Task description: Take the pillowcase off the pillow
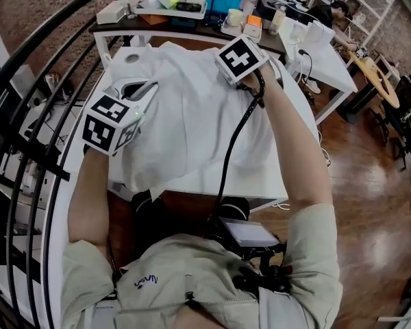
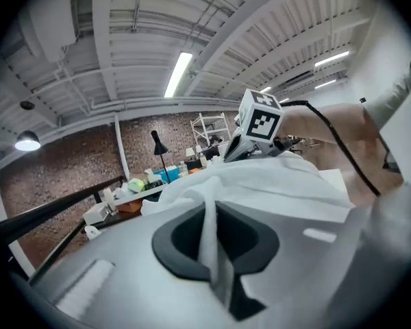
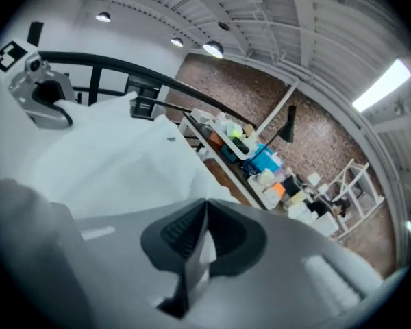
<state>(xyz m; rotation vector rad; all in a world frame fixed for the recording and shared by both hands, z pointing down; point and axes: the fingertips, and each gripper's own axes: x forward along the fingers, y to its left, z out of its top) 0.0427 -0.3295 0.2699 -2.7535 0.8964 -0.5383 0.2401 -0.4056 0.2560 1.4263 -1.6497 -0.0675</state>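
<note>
The white pillowcase (image 1: 192, 115) lies bunched over the pillow on the white table (image 1: 264, 177); I cannot tell the pillow from its case. My left gripper (image 1: 149, 86) is at the fabric's left edge. In the left gripper view it (image 2: 209, 214) is shut on a raised fold of the pillowcase (image 2: 274, 180). My right gripper (image 1: 226, 70) is at the far right corner, its jaws hidden under its marker cube in the head view. In the right gripper view it (image 3: 200, 242) is shut with a sliver of white fabric pinched between the pads, and the pillowcase (image 3: 116, 156) spreads beyond.
A cluttered desk (image 1: 178, 9) with boxes and cups stands just behind the table. A black curved railing (image 1: 27, 115) runs along the left. White desks (image 1: 329, 53) and a seated person (image 1: 335, 9) are at the back right. A black cable (image 1: 236, 136) crosses the table.
</note>
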